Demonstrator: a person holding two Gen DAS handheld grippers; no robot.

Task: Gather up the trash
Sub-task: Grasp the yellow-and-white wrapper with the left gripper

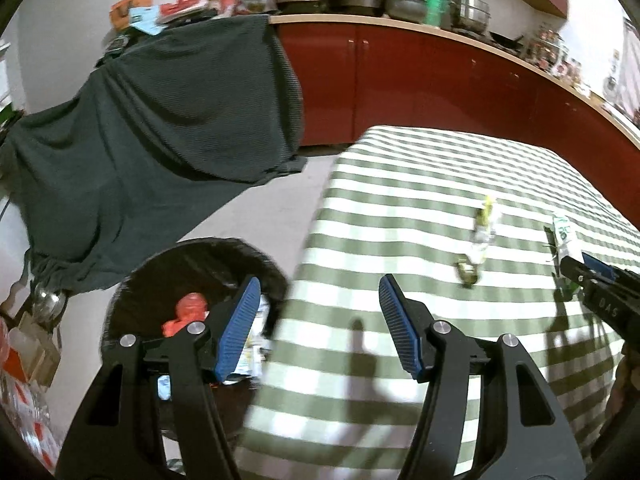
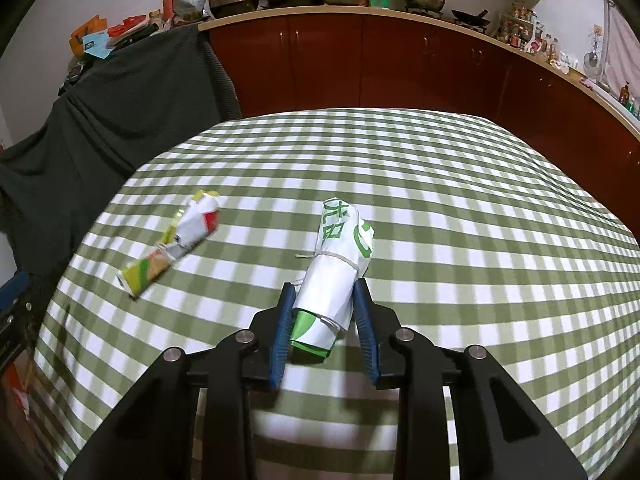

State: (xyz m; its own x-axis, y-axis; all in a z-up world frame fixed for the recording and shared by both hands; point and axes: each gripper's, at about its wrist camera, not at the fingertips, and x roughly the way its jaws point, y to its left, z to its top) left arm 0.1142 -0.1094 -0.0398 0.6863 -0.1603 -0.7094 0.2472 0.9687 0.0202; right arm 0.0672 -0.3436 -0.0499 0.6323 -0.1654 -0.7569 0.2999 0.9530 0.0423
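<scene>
Centre of the right wrist view: the rolled white paper wrapper with green print [image 2: 340,264], tied round with a thin band, lies on the green-and-white checked tablecloth [image 2: 460,208], and the right gripper [image 2: 325,292] has its blue-padded fingers [image 2: 280,332] pressed against both sides of the roll's near end, clamped on it. To the left of it in that frame, well apart, sits a crumpled yellow, white and red paper packet [image 2: 176,240], flat on the cloth. Over in the left wrist view, the same packet [image 1: 478,244] shows right of centre, blurred, with the white roll [image 1: 563,236] at the far right edge where the right gripper's black body [image 1: 600,280] pokes in. The left gripper [image 1: 316,292] hangs with its blue pads spread wide apart, nothing between them, straddling the table's left edge. Lower left of that frame, beside the table, a round black-lined trash bin [image 1: 168,272] holds a red crumpled item [image 1: 188,312] and pale paper scraps. Behind, upper left, a dark grey cloth [image 1: 160,128] drapes down; red cabinets [image 1: 400,80] under a pale counter carry pots across the top.
</scene>
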